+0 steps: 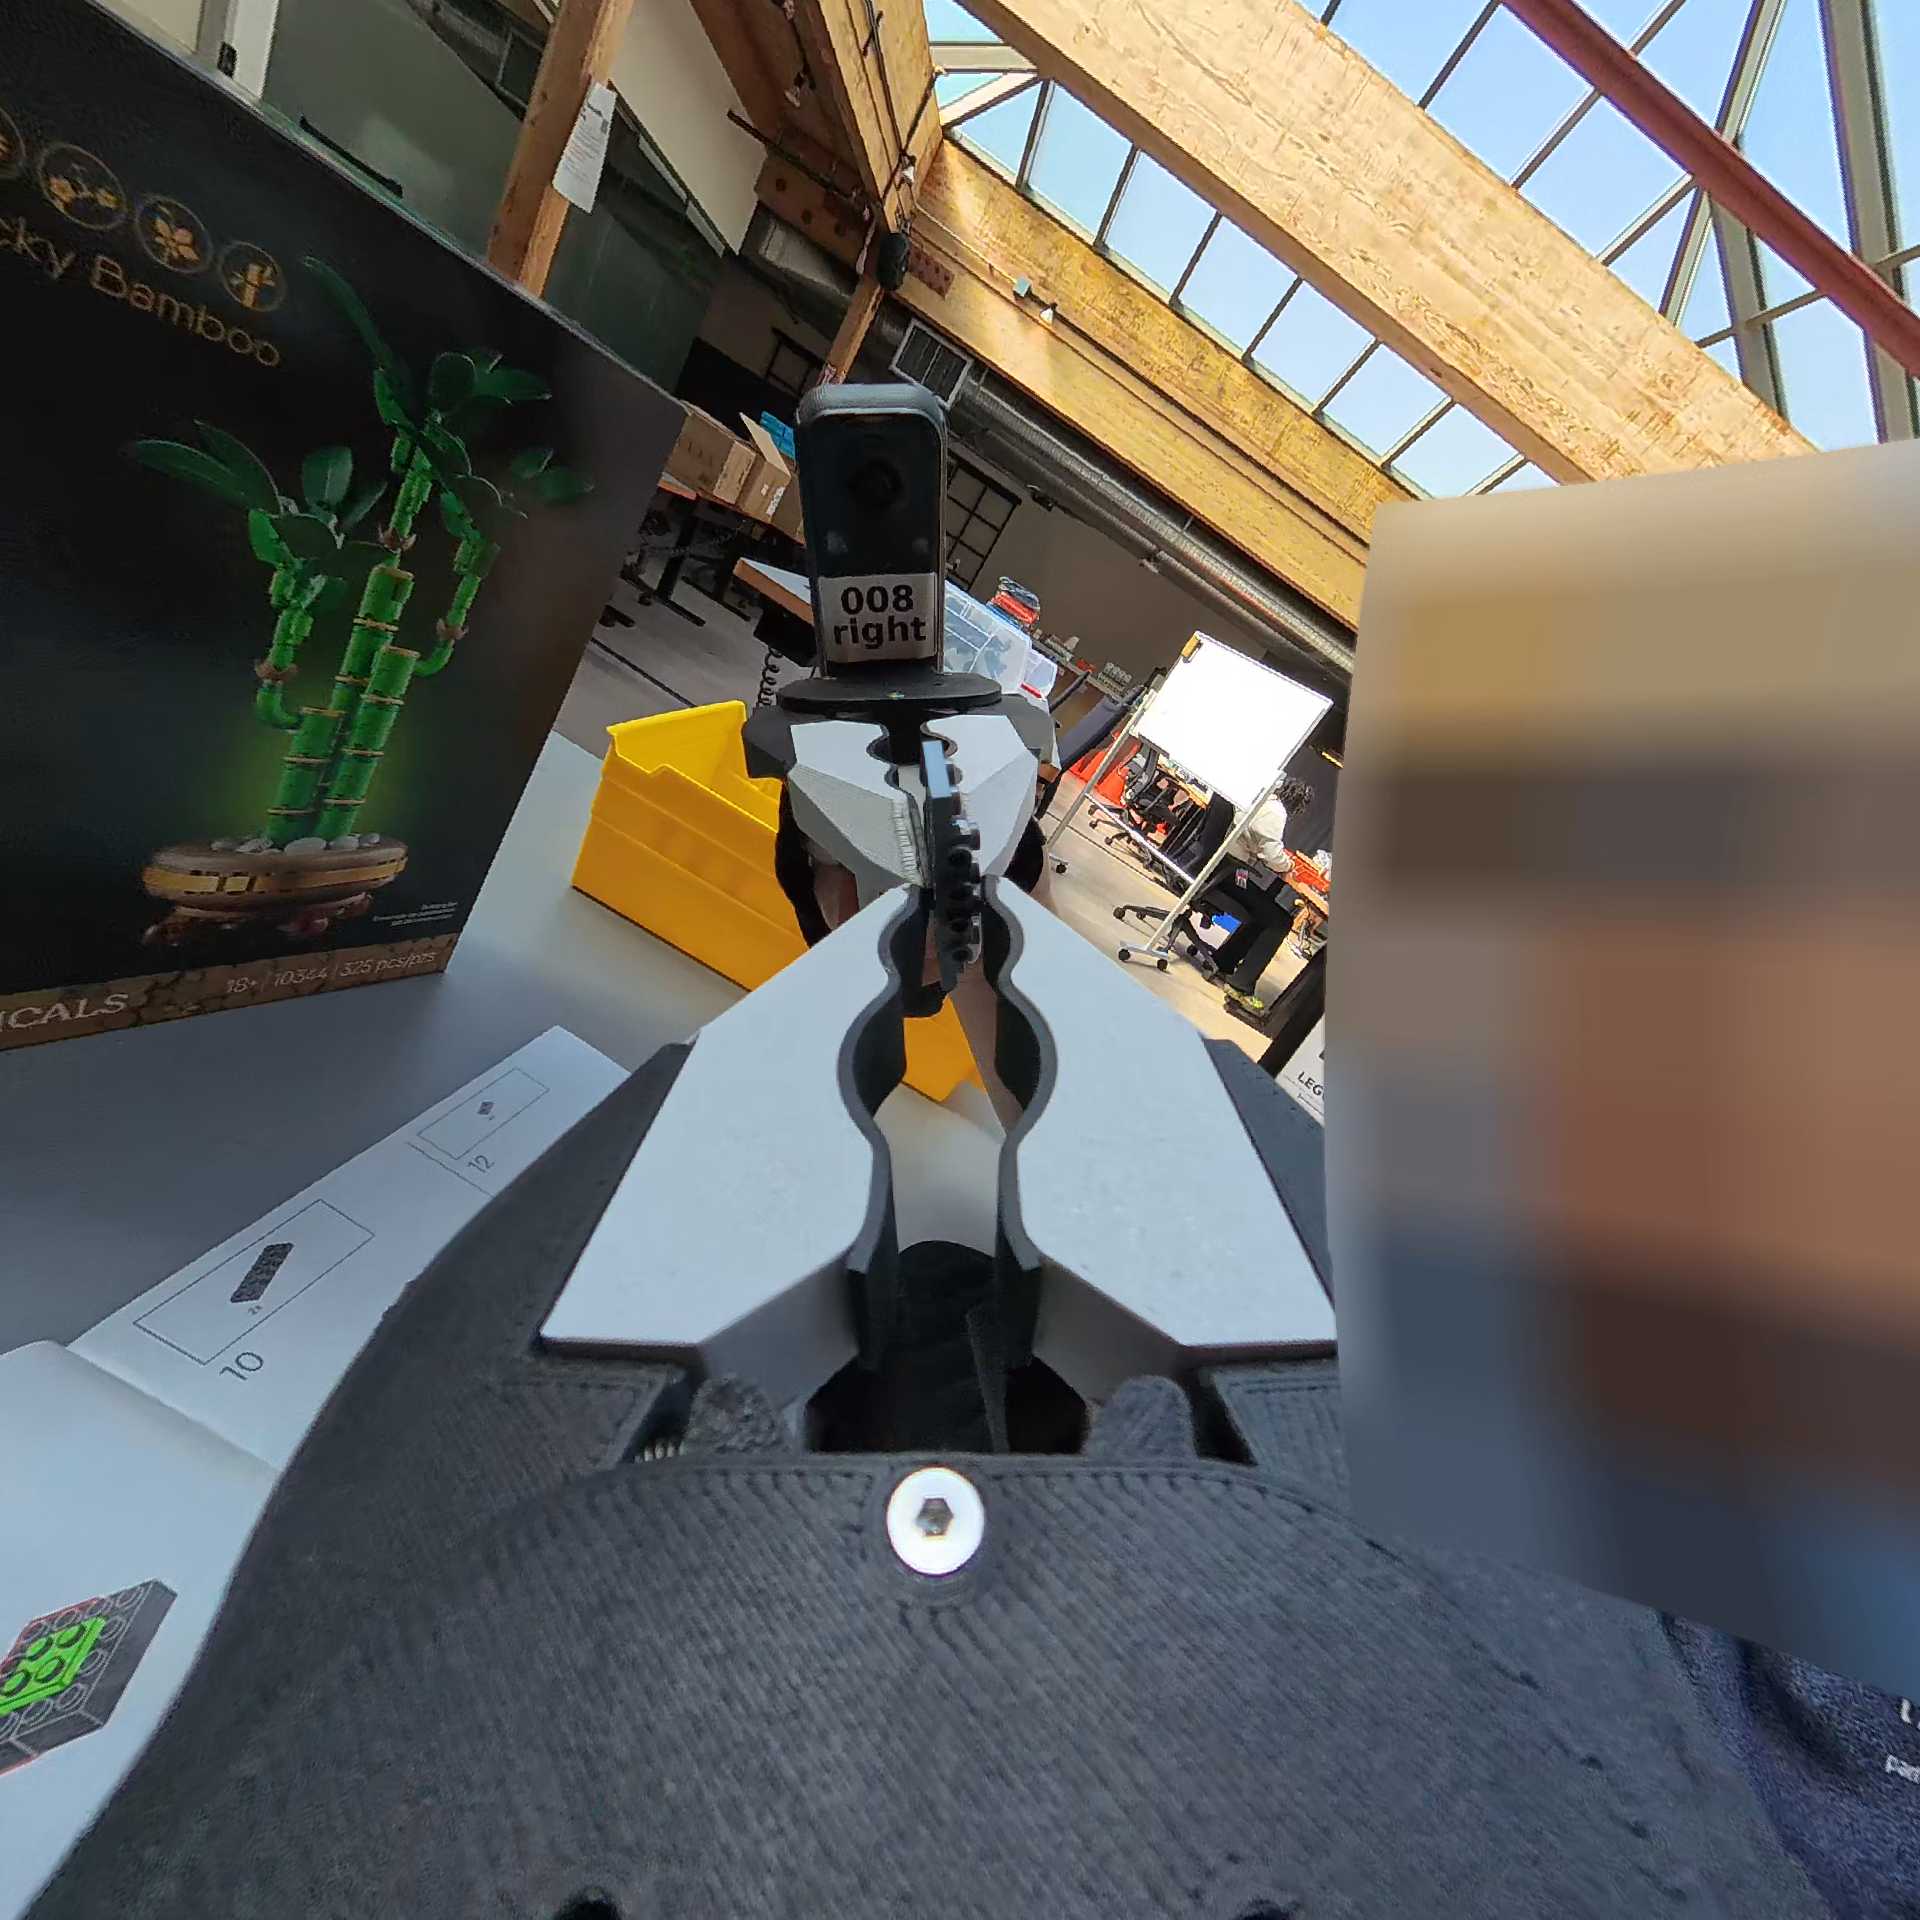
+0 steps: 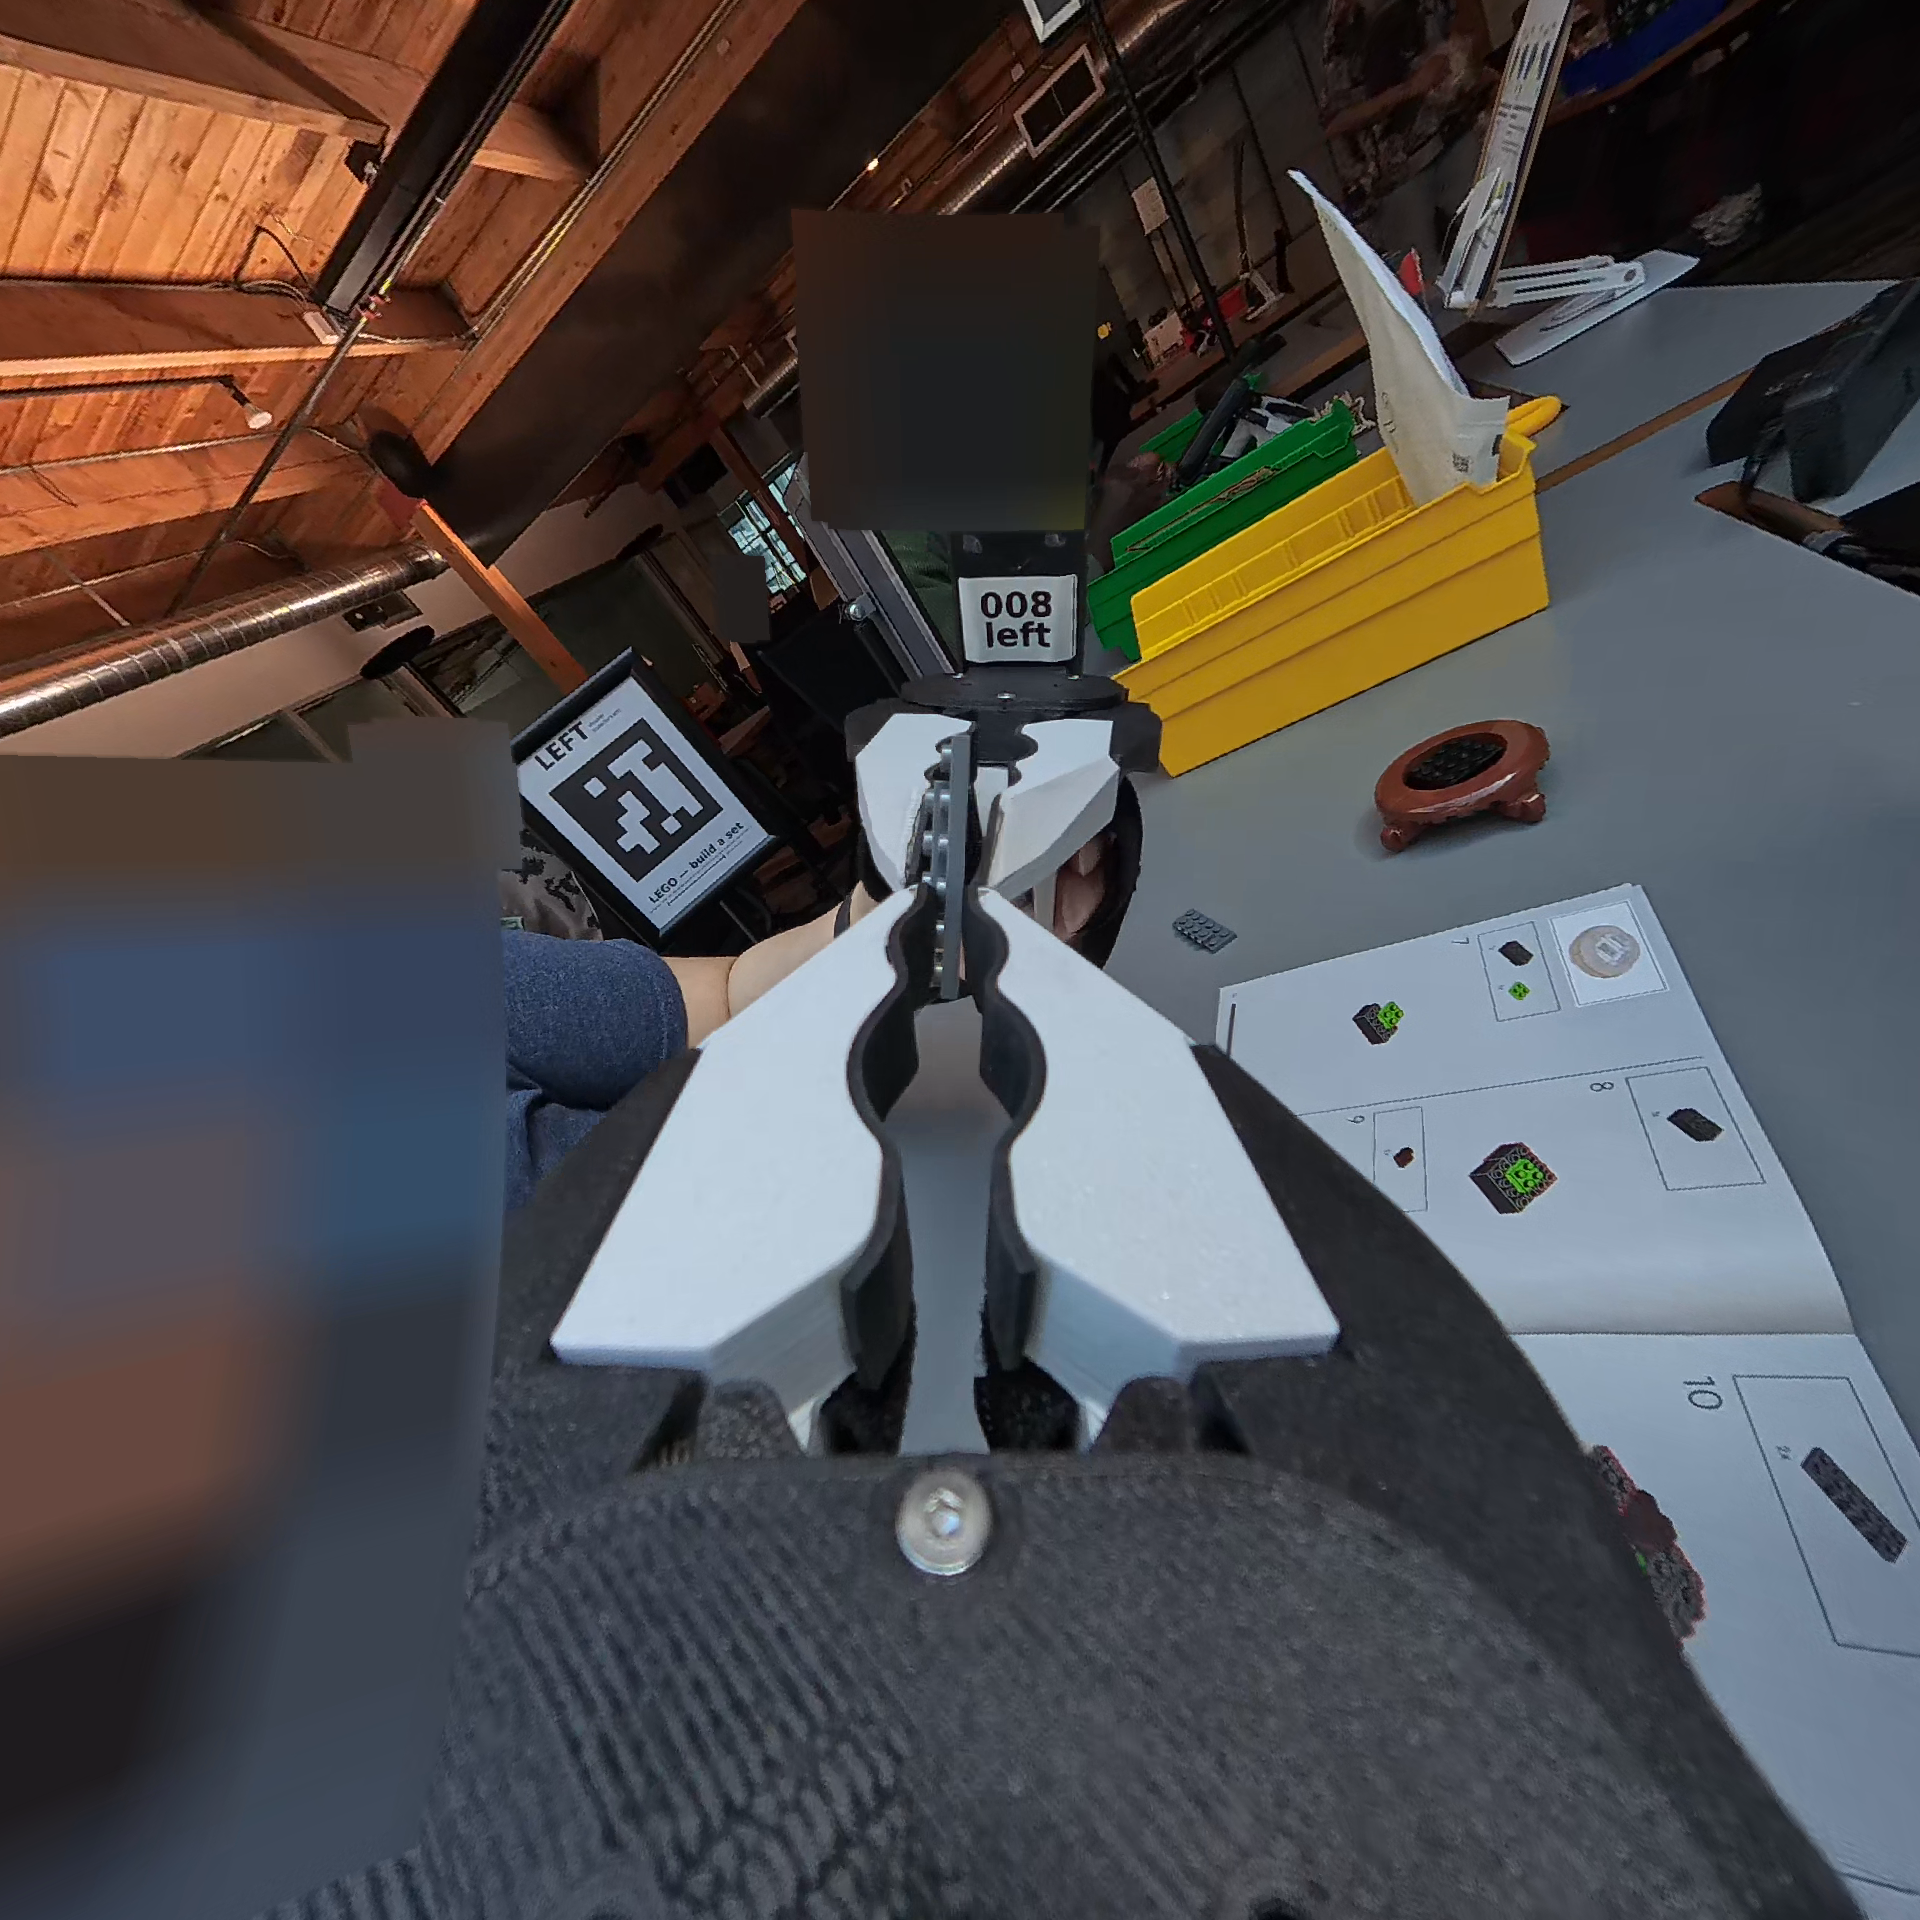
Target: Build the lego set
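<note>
Between both grippers' tips, black plate [image 1: 956, 883] pinched

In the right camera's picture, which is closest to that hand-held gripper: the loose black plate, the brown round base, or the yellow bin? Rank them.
1. Loose black plate, on the table just right of the right hand-held gripper.
2. Brown round base, farther right.
3. Yellow bin, behind it.

2 claws [image 1: 940, 914], 1 yellow bin [image 2: 1340, 613], 1 green bin [image 2: 1226, 499] (partly hidden), 1 booklet [image 2: 1507, 1122].

Open-plan workshop, timber beams [image 1: 1340, 177], skylights [image 1: 1216, 260], whiteboard [image 1: 1226, 717], worktables [image 2: 1714, 665]
</note>
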`<state>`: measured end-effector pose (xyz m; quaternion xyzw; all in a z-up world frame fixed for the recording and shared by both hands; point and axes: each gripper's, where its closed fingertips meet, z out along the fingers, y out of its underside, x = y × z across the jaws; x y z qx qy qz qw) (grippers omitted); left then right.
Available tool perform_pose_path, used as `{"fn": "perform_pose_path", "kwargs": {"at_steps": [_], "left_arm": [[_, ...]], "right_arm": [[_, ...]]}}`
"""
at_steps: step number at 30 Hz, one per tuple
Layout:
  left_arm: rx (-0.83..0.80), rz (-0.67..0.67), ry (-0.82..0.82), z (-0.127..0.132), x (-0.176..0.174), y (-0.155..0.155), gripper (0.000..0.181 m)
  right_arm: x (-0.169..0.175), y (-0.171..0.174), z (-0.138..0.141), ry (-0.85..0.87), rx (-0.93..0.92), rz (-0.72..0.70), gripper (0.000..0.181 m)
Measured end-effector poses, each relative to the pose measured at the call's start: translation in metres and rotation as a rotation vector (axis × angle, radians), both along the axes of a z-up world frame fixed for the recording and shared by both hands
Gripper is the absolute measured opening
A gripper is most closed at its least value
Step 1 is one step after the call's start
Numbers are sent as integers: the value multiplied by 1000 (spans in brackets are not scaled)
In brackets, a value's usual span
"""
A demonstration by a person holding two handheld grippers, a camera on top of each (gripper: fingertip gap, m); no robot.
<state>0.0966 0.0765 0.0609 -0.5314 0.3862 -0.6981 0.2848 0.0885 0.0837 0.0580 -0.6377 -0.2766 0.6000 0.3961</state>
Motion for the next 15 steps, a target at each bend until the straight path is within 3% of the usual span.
{"fn": "perform_pose_path", "kwargs": {"at_steps": [1,15], "left_arm": [[-3,-1,5,0,0,0,10],[62,31,80,-1,-9,-1,5]], "right_arm": [[0,0,0,3,-4,3,3],[-10,0,0,-1,39,2,4]]}}
